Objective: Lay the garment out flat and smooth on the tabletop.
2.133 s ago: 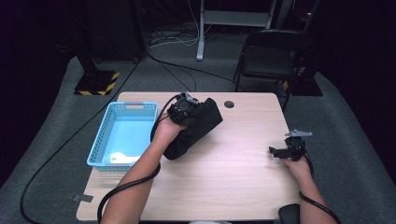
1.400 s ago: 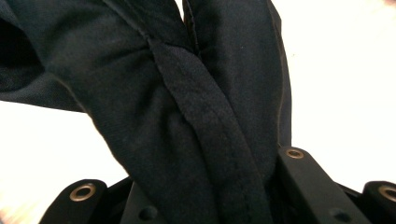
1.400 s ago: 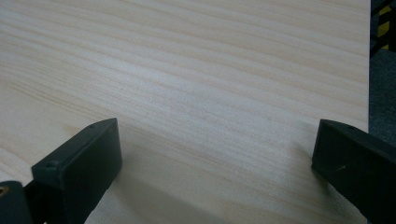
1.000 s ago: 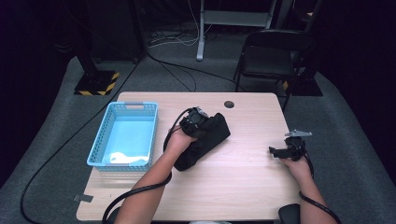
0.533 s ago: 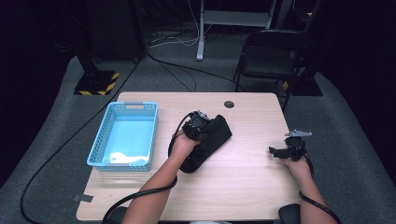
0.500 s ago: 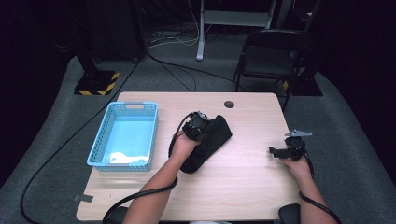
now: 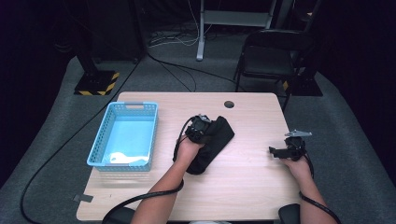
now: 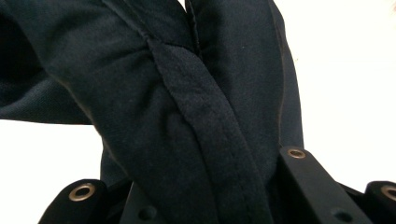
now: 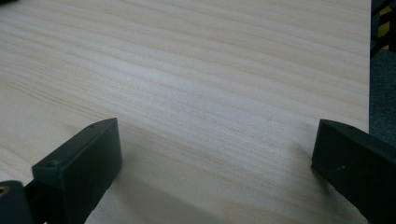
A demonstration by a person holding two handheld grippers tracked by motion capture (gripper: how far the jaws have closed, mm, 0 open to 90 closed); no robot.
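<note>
High view first: we see the pale wooden worktop as the largest thing, with a round cable hole near its far edge. On its left part stands the light blue perforated plastic basket, rectangular, with something white lying at its near end. Near the middle of the worktop lies the black folded cloth garment, a long bundle running from near left to far right, well apart from the basket. Our left gripper sits on the far left part of that bundle. In the left gripper view its jaws pinch a thick seamed fold of the garment, with the dark fabric packed between them. Our right gripper rests near the right edge of the worktop, well apart from the garment. In the right gripper view its jaws are spread wide over bare wood, holding nothing.
</note>
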